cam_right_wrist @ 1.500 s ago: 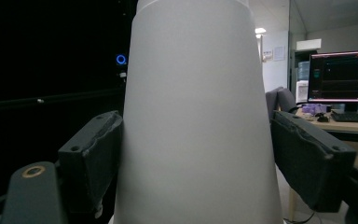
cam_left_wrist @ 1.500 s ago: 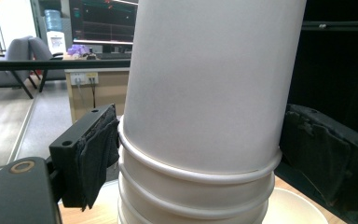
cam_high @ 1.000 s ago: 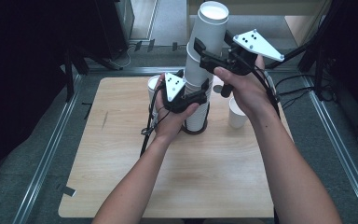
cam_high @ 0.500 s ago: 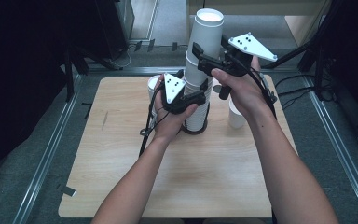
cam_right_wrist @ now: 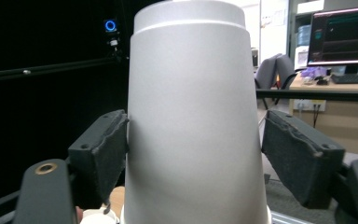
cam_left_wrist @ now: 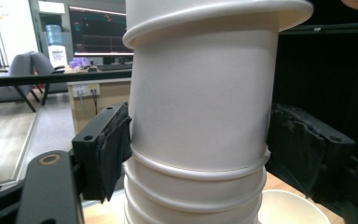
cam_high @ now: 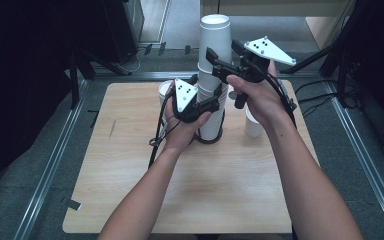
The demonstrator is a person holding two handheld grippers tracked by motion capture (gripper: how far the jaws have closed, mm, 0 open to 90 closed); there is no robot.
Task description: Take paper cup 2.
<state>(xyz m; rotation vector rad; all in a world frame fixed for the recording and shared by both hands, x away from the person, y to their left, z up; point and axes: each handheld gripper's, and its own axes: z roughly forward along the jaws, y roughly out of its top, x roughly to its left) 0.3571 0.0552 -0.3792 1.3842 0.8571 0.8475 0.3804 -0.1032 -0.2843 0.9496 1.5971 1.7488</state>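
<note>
On the wooden table (cam_high: 130,200), the left gripper (cam_high: 219,102), its jaws having just been closing, clamps the lower cups of the upright cup stack (cam_high: 212,80) while the right gripper (cam_high: 211,61) pinches the top cup (cam_right_wrist: 193,116) higher up, so separation runs vertically.

Your light wooden worktop (cam_high: 130,185) carries a tall stack of white paper cups (cam_high: 212,125) near its far edge. One single cup (cam_high: 253,125) stands toward the far right corner, another cup (cam_high: 165,90) at the far edge.
</note>
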